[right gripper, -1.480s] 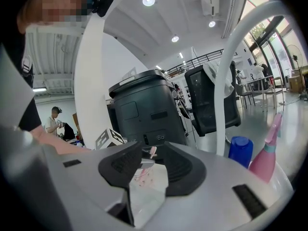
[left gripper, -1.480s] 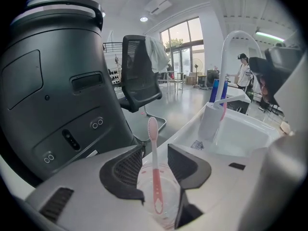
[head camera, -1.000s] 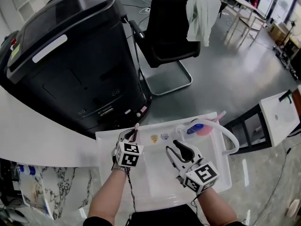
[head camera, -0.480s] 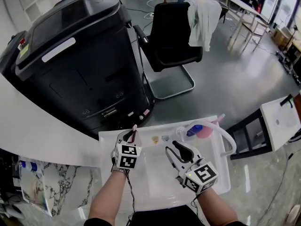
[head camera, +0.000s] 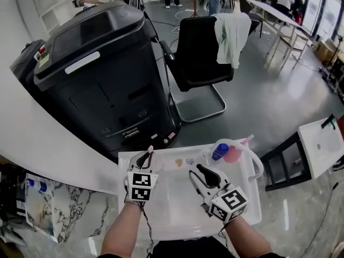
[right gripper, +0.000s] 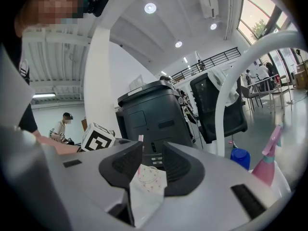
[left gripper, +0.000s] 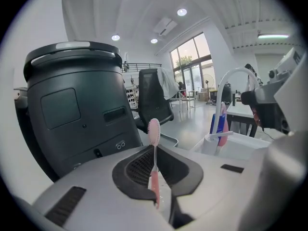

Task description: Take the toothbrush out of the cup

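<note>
A white basin sits in front of the person. Over it, the right gripper is clamped on a small white cup. The left gripper is just beside it, pinching a pink toothbrush upright, clear of the cup. Beyond stand a blue bottle and a pink one – then a black machine and a chair.
</note>
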`<state>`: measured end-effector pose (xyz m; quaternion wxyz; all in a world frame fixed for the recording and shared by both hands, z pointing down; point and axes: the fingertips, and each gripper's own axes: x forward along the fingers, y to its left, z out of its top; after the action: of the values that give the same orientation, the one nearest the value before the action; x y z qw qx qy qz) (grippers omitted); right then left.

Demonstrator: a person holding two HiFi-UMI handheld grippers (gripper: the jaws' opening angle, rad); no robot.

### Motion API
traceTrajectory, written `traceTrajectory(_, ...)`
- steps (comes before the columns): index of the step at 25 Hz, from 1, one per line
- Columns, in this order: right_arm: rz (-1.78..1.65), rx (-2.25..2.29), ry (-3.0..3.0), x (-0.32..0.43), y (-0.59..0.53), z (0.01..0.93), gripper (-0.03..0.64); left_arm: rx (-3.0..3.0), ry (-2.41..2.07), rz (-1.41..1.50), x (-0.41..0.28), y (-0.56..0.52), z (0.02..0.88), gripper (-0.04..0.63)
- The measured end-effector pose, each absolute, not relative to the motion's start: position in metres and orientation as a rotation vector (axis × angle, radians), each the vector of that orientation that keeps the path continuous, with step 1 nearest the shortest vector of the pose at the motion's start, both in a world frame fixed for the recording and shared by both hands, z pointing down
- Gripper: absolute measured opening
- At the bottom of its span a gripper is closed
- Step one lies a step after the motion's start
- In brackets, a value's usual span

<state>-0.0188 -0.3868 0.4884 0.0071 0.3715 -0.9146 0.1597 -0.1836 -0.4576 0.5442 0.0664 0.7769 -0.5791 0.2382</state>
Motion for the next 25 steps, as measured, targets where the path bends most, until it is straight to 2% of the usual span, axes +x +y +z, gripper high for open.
traceTrajectory(14, 0.425, 1.002, -2.985, -0.004, -0.336, 0.445, 0.137, 2.342, -1.965, 0.377, -0.169, -0.355, 0.423, 0.032)
traceTrajectory(25, 0.404, 0.74, -3.069, -0.014, -0.272, 0.436, 0.135, 2.222, -2.144, 0.298, -0.161, -0.229, 0.394, 0.032)
